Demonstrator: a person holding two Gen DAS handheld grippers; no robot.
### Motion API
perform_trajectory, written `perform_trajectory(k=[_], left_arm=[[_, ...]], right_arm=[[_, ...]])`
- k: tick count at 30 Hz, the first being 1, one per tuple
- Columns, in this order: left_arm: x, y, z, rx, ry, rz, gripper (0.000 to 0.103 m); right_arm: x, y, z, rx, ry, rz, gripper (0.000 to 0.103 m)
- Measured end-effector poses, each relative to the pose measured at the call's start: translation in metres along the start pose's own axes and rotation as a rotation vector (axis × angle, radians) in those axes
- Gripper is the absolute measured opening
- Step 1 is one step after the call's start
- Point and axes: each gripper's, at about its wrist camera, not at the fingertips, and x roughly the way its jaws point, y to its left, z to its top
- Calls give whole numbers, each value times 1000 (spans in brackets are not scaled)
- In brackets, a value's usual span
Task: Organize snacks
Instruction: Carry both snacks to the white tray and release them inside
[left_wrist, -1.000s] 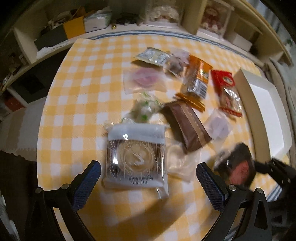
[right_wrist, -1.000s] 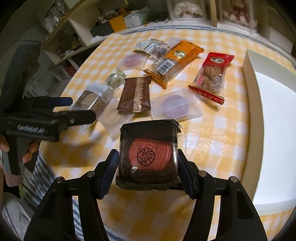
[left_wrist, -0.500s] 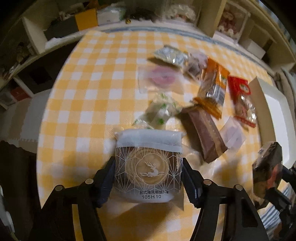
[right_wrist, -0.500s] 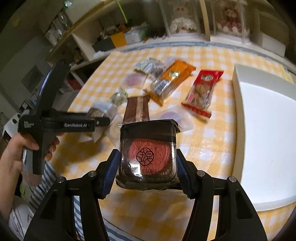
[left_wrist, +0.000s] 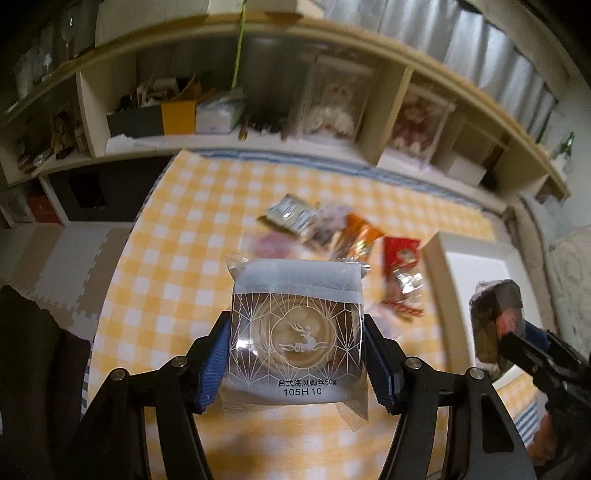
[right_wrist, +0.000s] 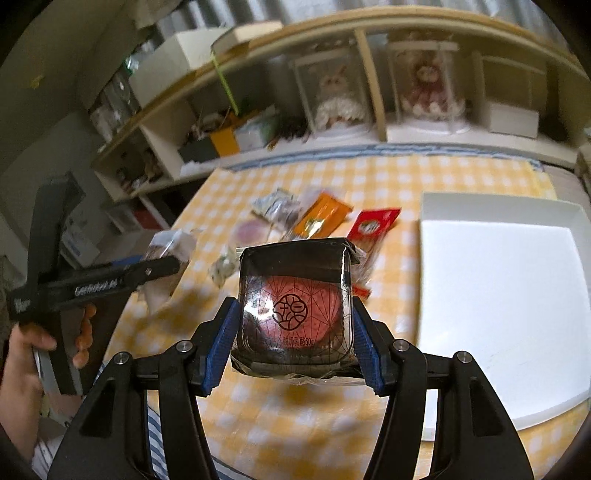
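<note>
Two snack packets are held above the tabletop (left_wrist: 155, 266), one in each gripper I operate. My left gripper (left_wrist: 297, 363), roughly half open, clamps the clear deer-print packet (left_wrist: 297, 328) by its two side edges; its grey sealed band points away from the camera and its printed label sits nearest the gripper, so its long axis runs along the fingers. My right gripper (right_wrist: 293, 334), about equally wide, grips the dark packet with a red round cake (right_wrist: 293, 306) in the same way, folded top seal pointing away.

Left wrist view: the dark packet appears edge-on at far right, and the remaining snacks (left_wrist: 332, 236) lie blurred in a loose cluster behind the deer-print packet. The white tray (left_wrist: 476, 258) shows only as a strip at the right.

Right wrist view: the white tray (right_wrist: 498, 295) is seen whole, lying on the tabletop to the right of the snacks, with nothing visible in it. Also shown is a person's hand (right_wrist: 33, 343) around the left gripper's handle, the deer-print packet side-on at its tip.
</note>
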Motion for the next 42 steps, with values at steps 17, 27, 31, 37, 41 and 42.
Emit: perform_trajectory(k=[17, 27, 31, 37, 41, 42], left_arm=[[-51, -118, -5, 60, -67, -170, 64], [13, -183, -19, 50, 51, -212, 64], [53, -201, -21, 33, 106, -201, 64], [102, -224, -22, 13, 190, -179, 64], [128, -239, -20, 13, 212, -162, 64], [133, -241, -20, 11, 215, -159, 64]], right_arm=[[-107, -95, 19, 14, -103, -190, 60], [-122, -189, -1, 121, -25, -296, 60], [-123, -225, -13, 162, 15, -337, 60], [-113, -267, -24, 231, 81, -351, 60], [-95, -284, -27, 247, 137, -347, 60], [-89, -286, -27, 245, 152, -350, 60]])
